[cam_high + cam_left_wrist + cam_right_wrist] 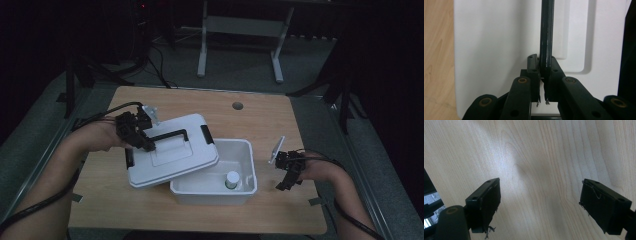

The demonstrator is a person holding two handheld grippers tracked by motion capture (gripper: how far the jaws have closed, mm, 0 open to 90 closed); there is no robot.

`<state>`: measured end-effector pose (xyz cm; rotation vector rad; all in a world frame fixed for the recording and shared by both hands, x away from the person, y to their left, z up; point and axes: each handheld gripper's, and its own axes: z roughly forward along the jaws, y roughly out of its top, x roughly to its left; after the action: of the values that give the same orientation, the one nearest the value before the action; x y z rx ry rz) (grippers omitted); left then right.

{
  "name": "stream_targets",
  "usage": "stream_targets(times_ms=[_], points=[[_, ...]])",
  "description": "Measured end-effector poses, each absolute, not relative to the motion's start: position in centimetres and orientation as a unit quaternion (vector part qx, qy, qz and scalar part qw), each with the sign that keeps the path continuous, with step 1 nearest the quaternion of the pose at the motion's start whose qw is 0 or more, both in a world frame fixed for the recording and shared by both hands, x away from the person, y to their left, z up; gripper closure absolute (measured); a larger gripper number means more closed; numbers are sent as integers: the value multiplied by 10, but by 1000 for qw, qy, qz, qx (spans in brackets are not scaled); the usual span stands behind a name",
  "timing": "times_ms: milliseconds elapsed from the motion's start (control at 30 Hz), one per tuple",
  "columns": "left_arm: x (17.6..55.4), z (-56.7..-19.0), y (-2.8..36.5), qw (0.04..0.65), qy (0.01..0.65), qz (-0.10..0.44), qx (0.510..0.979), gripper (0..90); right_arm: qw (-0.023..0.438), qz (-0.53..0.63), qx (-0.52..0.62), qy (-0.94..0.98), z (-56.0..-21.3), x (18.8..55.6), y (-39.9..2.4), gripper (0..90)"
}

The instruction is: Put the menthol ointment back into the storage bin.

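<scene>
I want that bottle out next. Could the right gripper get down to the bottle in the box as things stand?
Probably yes: the right gripper is open and empty beside the box, and the lid leaves the bottle uncovered.

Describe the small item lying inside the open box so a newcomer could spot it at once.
On the wooden table sits an open white box, its lid held askew over its left side by the left gripper. In the box's near right corner stands a small bottle; its round white cap and darker body set it apart from the plain white walls.
</scene>
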<state>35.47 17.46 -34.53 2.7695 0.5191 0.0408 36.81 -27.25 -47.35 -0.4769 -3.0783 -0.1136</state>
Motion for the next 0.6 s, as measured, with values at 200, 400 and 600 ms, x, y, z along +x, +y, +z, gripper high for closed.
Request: stream_targets(times_ms=[200,400,600], points=[[358,-347,153,159,159,7,974,836,14,-36,-155,-987,-474,368,-273,165],[361,-348,136,158,145,5,977,835,14,-38,-155,-987,-474,368,-274,165],[360,-350,120,161,125,2,979,836,14,-41,-158,-987,-474,367,-275,165]])
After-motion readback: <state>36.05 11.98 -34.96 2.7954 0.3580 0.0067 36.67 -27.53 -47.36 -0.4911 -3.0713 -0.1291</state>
